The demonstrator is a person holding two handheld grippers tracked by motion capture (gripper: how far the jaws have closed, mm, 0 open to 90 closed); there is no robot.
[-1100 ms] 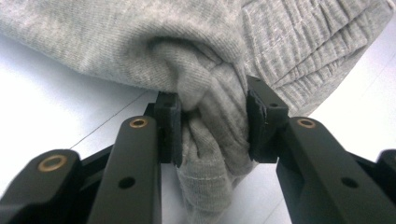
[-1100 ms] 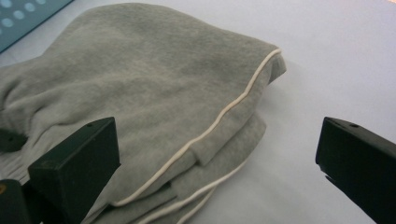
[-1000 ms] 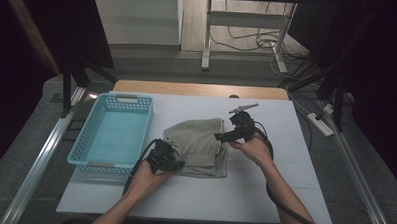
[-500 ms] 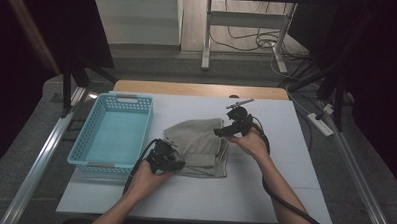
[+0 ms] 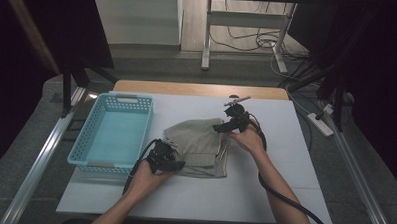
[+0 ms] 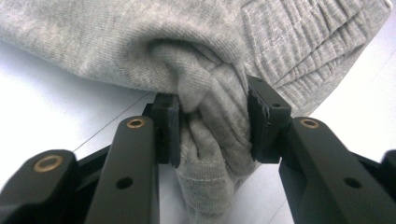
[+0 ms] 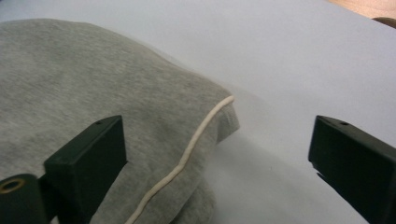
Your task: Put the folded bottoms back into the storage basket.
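A folded grey knit garment (image 5: pixel 198 142) lies mid-table. At its near left corner my left gripper (image 5: pixel 173 162) is shut on a bunched fold of the cloth (image 6: pixel 140 42); in the left gripper view (image 6: pixel 212 126) both pads press into the fabric. My right gripper (image 5: pixel 221 128) sits at the garment's far right corner, open. In the right gripper view (image 7: pixel 219 154) its jaws have just been closing a little. They stand wide apart, with the garment's edge (image 7: pixel 70 84) and its cream cord (image 7: pixel 196 140) between them, and neither pad presses on the cloth.
A light blue plastic basket (image 5: pixel 129 96) stands empty at the table's left, close to the garment. White tabletop (image 5: pixel 285 160) stretches to the right and in front. A cable (image 5: pixel 283 197) trails from the right gripper along the forearm.
The right gripper has shifted slightly left and down onto the garment's far right corner. The left hand and its grip have stayed put.
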